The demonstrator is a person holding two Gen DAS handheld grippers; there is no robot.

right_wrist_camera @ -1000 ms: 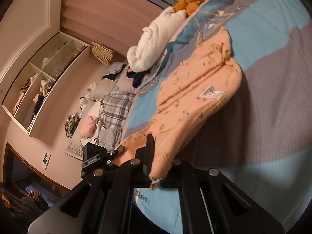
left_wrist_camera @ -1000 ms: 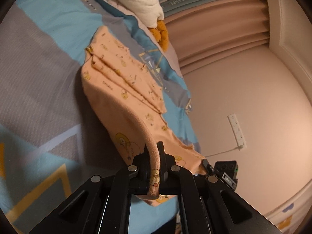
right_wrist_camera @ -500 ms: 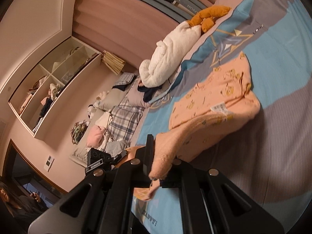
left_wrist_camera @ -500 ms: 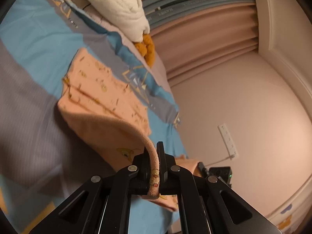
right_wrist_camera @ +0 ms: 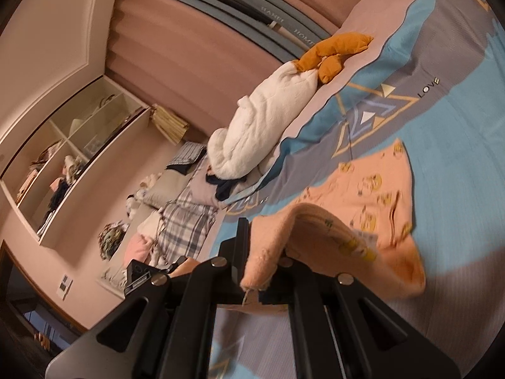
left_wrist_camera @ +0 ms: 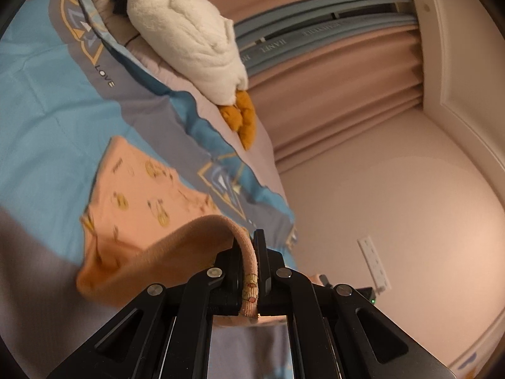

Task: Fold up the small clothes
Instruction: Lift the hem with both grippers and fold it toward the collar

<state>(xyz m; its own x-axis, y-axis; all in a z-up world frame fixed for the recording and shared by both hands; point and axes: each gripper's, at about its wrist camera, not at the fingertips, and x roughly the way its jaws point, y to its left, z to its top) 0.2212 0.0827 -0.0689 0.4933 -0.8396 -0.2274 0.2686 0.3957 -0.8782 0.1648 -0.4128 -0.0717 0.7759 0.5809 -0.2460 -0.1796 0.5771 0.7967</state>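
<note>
- While my left gripper pinches one edge of the peach garment, my right gripper pinches another edge, so both are clamped on cloth, with the fabric standing up between the jaws in each view.
- I judge the step in hand to be carrying this near edge over the part that lies flat, to make a fold.
- To do it well, I would keep both grippers level with each other and hold the edge between them taut, so the raised cloth does not sag or twist.
- Just beyond the grippers the lifted part arches up and curls over; the rest of the garment lies flat on the blue and grey bedspread.
- I would lay the held edge down square on the far edge, then let go only once the layers rest on each other.
- A label shows on the underside in the right view; a clean fold should tuck it inside.
- Farther off, a white plush toy lies by the curtains, well apart from the work.
</note>
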